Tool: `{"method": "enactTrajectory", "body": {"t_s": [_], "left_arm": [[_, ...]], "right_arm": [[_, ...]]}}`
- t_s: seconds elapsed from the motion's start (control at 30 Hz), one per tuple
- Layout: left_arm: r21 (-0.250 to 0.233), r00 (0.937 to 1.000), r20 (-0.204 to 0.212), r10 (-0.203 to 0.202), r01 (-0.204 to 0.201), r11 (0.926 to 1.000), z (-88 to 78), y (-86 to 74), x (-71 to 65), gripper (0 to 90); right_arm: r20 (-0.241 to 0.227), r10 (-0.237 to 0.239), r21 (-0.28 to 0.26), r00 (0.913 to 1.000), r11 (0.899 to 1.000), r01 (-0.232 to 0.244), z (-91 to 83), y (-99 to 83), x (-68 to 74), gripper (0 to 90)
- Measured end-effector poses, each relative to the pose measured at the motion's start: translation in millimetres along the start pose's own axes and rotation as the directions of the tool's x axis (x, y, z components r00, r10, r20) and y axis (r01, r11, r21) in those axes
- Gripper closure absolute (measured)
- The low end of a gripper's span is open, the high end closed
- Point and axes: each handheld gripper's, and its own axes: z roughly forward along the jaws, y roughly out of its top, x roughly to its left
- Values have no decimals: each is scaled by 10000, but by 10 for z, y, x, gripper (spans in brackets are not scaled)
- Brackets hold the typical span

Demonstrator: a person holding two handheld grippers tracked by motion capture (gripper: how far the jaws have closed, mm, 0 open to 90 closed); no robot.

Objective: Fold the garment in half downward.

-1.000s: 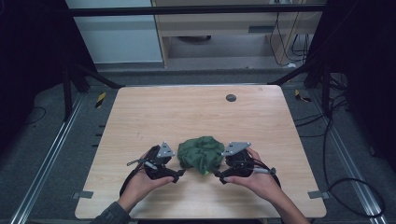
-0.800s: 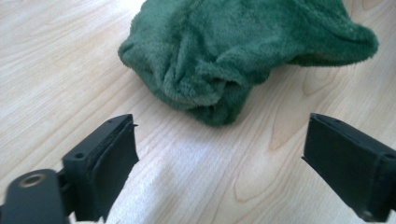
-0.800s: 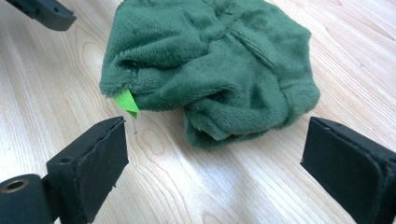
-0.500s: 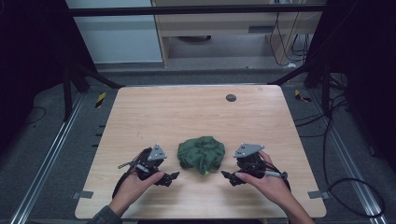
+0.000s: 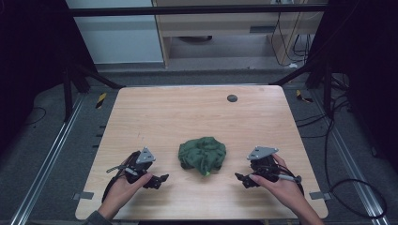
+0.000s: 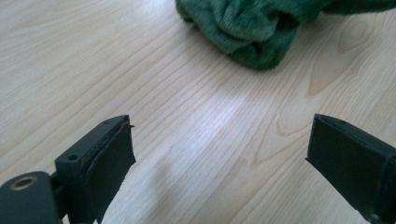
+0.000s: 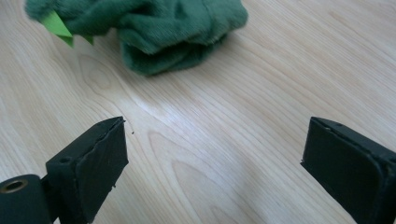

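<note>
The left hand-held gripper [image 5: 162, 178] sits low in the lower left of the high view, jaws spread wide with bare wood between them; its own view shows nothing caught between the pads. The log-free reading from the frames is that these jaws have just been opening, and they grip nothing. The right hand-held gripper [image 5: 239, 178] mirrors it in the lower right, also wide and empty, its jaws pointing inward toward the centre.

Between the two, just below the middle of the high view, lies the green cloth [image 5: 202, 155], bunched into a loose rounded heap on the bench [image 5: 187, 112]. It appears at the top of the left gripper view [image 6: 261, 28] and at the upper left of the right gripper view [image 7: 154, 28], apart from both sets of jaws. A bright green tag [image 7: 58, 25] pokes from its edge. Flanking it from both sides likely readies each hand to take an edge of the heap.

Farther off, a small dark disc [image 5: 232, 98] rests near the bench's far edge in the upper middle, well apart from the cloth. Nothing stands between either gripper and the heap.
</note>
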Motion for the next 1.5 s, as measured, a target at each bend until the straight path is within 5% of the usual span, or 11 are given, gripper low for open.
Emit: {"method": "enactTrajectory", "body": {"t_s": [0.57,0.73,0.97,1.13,1.33,1.5], "left_arm": [[568,9966,-660,-483,521,9970,-75,-290,380,71],[598,9913,-1020,-828,892,9942,-21,-310,547,70],[381,9802,-1501,-1290,1361,9900,137,-320,772,73],[-189,9681,-1722,-1822,1817,9832,207,-324,883,72],[-717,9650,-1757,-1945,1845,9802,301,-306,899,32],[-678,9637,-1810,-1963,1869,9800,317,-291,897,14]], "right_arm": [[443,1018,528,9938,9932,-1041,26,-241,-424,78],[744,1290,575,9888,9894,-1334,99,-245,-567,78],[1221,1867,358,9748,9807,-1924,242,-222,-726,78],[1628,2274,292,9601,9716,-2350,342,-227,-791,78],[2043,2755,-70,9393,9600,-2800,437,-233,-847,57],[2250,3158,-653,9218,9488,-3091,504,-244,-848,10]]}}
